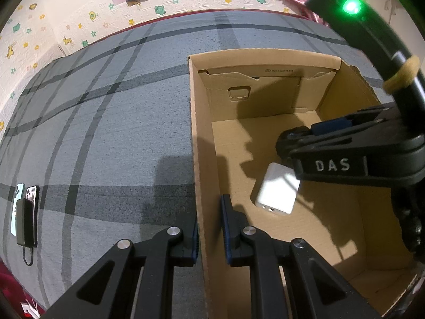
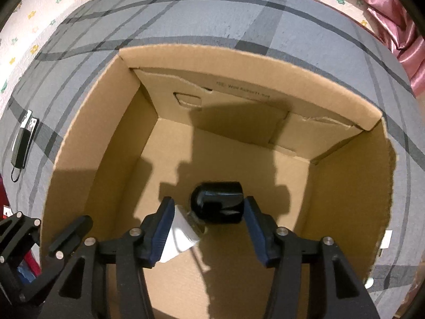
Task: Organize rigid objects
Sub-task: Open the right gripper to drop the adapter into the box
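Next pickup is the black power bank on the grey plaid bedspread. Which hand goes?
Right, probably. The right gripper has its fingers open around the black rounded object already inside the brown cardboard box, so it is free. The left gripper is shut on the box wall.

grey plaid bed cover (image 1: 106, 133); cardboard box (image 1: 195, 159) on it; 2 phones (image 1: 25, 194) and power bank (image 1: 26, 222) well apart.
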`<state>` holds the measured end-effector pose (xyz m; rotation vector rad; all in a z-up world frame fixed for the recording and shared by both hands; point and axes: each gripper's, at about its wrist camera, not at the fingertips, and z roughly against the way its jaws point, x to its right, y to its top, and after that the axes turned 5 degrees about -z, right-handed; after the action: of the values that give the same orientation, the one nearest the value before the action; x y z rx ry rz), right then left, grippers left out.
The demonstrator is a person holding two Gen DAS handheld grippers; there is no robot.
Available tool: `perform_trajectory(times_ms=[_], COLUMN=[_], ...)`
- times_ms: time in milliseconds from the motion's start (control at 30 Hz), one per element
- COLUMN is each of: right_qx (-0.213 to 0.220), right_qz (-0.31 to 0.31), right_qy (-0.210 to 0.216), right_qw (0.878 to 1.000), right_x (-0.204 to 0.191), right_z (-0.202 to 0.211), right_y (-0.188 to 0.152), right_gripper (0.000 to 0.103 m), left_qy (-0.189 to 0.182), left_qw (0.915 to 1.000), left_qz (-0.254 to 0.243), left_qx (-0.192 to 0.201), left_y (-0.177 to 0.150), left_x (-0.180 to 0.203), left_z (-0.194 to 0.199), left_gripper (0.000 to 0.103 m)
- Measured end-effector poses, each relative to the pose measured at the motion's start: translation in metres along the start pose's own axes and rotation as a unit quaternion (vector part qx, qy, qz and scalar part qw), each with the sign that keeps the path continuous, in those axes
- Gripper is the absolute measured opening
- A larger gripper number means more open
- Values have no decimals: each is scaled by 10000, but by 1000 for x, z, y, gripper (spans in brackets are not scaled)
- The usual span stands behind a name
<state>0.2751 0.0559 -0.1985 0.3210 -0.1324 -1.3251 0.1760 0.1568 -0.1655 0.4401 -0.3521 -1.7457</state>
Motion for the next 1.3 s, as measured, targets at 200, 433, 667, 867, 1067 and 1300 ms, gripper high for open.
perform_trajectory(times_ms=[200,433,667,867,1067,1300], right_qx=[127,342,535,750,983,1094], right_qz=[-19,71,52,-79,-184,-409], right_qy=[20,4,-115,-144,-252,-442], right_qw=[9999,9994,9985,9970,9947,9922], right_x=[0,0,14,36,61,98], right_z=[12,35,62,87,111,127], right_y=[1,-1,-4,-6,-8,-11], right_gripper=[64,64,74,84,101,102], left_qy=[-1,50,77,101,121,129], left_qw=[10000,10000,10000,9999,9999,9999], left_qz=[8,-33,-47,-65,-76,-83], left_qx=[-14,-16,-35,-39,-48,-46], left_y=[1,1,1,2,2,2], left_x=[0,1,3,4,6,6], left_z=[-1,-1,-1,0,0,0], left_gripper=[15,15,15,15,15,15])
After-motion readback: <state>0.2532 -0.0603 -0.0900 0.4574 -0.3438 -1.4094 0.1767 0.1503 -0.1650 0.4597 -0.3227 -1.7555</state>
